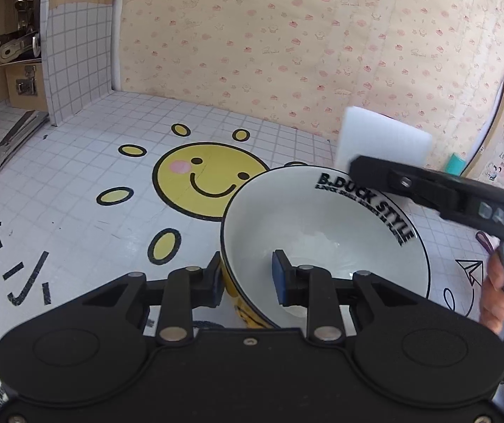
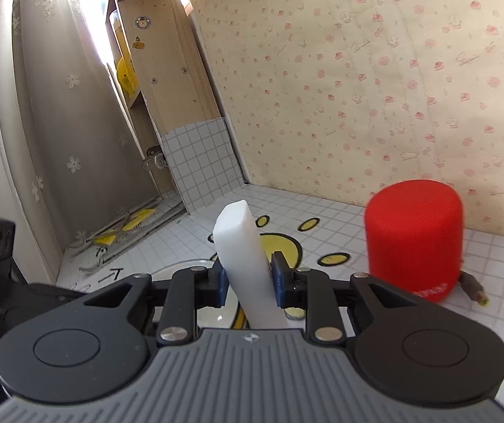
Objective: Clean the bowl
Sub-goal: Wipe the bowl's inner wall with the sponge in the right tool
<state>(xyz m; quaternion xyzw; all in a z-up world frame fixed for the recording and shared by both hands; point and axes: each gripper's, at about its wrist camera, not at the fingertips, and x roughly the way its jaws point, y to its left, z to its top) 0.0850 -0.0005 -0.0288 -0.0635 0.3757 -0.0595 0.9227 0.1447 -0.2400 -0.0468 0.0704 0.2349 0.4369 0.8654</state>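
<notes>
A white bowl (image 1: 322, 225) with a black rim, black lettering inside and a yellow outside stands tilted on the tiled mat. My left gripper (image 1: 246, 278) is shut on the bowl's near wall, one pad inside and one outside. A white sponge block (image 2: 243, 246) stands upright between the blue pads of my right gripper (image 2: 246, 282), which is shut on it. In the left wrist view the right gripper (image 1: 357, 167) hovers over the bowl's far right rim, with the sponge (image 1: 382, 137) sticking up past it. Part of the bowl's rim (image 2: 188, 264) shows below the right gripper.
A red cylinder (image 2: 414, 239) with a cable plug beside it stands on the mat at the right. A wooden shelf unit (image 2: 160, 81) and a curtain are at the left, patterned wallpaper (image 1: 287, 53) behind. A hand (image 1: 498, 289) holds the right gripper's handle.
</notes>
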